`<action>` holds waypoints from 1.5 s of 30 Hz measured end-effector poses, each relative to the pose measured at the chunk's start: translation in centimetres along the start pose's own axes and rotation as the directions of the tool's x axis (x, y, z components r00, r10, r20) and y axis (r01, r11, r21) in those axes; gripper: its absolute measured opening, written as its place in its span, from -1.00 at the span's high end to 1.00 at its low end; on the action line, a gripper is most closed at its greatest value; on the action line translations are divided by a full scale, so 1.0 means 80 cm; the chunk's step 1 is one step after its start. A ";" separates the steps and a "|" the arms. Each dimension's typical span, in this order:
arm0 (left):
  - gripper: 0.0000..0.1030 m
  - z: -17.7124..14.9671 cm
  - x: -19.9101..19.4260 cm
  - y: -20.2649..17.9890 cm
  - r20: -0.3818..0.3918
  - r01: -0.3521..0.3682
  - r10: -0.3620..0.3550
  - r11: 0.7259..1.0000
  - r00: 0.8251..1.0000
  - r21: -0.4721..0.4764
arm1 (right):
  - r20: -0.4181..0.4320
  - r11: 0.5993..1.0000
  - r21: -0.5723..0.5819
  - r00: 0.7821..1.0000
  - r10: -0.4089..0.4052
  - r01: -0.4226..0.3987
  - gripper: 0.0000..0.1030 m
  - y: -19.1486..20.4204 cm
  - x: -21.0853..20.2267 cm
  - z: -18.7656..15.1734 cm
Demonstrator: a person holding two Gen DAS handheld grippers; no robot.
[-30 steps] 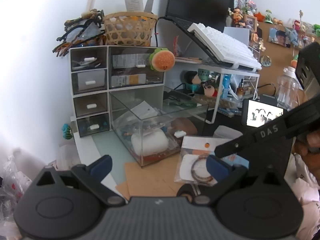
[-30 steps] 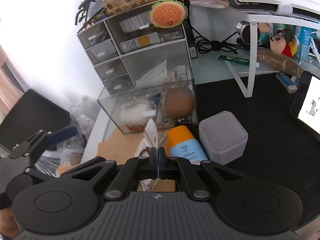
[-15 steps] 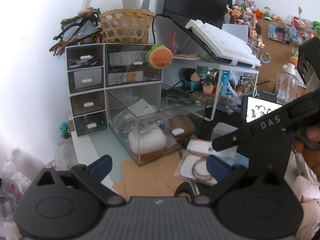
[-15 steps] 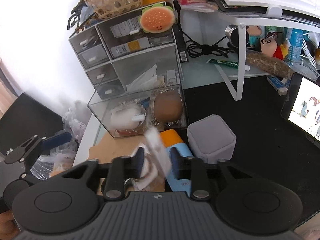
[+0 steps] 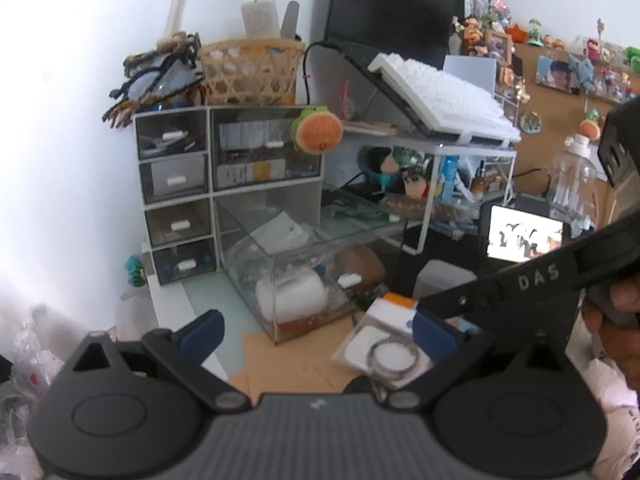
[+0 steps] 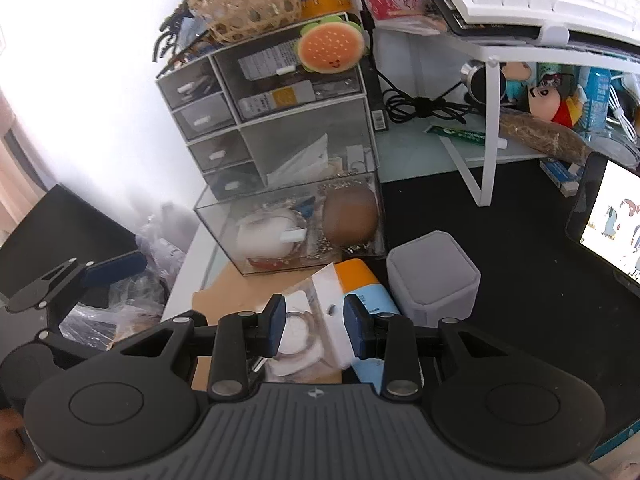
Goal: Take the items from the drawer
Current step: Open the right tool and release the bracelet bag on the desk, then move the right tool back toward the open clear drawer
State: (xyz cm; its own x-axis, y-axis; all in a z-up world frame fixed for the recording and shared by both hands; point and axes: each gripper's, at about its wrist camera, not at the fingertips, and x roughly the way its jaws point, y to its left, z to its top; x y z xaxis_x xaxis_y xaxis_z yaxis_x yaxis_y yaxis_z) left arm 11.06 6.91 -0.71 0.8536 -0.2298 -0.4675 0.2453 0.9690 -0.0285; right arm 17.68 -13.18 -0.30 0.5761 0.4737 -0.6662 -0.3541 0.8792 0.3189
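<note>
My right claw (image 6: pixel 315 325) hangs with its blue pads partly apart, gripping nothing. Below the gap lies a clear plastic packet holding a metal ring on a white card (image 6: pixel 310 322), flat on the brown cardboard sheet (image 6: pixel 228 288) at the front of the bench (image 6: pixel 500 248); neither pad presses on it. The packet partly overlaps an orange, white and blue tube (image 6: pixel 362 286), and just beside that tube stands a grey velvet box (image 6: pixel 434 282).

My left claw (image 5: pixel 316 330) is spread wide and empty, aimed at the same spot from the other side; the packet shows there near its right pad.

The clear acrylic drawer (image 6: pixel 296 220) stands pulled out of the white desktop cabinet with small drawers (image 6: pixel 224 120), just behind the cardboard. Inside it still sit a white rounded case (image 6: pixel 268 236), a brown egg-shaped object (image 6: pixel 350 220) and some loose chain and papers. A plush burger (image 6: pixel 332 46) clings to the cabinet's upper front.
</note>
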 end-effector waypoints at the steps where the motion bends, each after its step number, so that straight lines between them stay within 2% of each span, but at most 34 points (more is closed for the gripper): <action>1: -0.98 0.002 -0.001 -0.001 0.002 -0.006 0.006 1.000 1.000 0.000 | 0.003 1.000 -0.003 1.000 0.006 -0.006 0.30 0.001 -0.004 0.000; 13: -0.98 0.015 -0.010 -0.028 0.005 -0.012 0.012 0.999 1.000 0.031 | 0.025 0.999 -0.046 0.999 0.030 -0.029 0.29 -0.001 -0.032 -0.006; 23: -0.98 0.008 0.003 -0.031 -0.013 0.024 -0.023 0.999 1.000 0.041 | 0.037 0.999 -0.037 0.999 0.010 -0.008 0.29 -0.011 -0.030 -0.004; 45: -0.98 -0.018 0.027 0.018 -0.030 0.029 -0.030 0.999 0.999 -0.026 | 0.049 0.999 -0.046 0.999 -0.008 0.011 0.29 0.021 0.039 0.024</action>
State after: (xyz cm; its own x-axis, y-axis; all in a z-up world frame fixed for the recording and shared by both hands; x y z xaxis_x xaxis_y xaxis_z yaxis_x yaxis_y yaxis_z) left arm 12.56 7.93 -3.05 0.8316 -0.2556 -0.4930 0.2580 0.9640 -0.0646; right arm 20.33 -10.13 -0.58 0.6142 0.4683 -0.6352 -0.3817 0.8807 0.2803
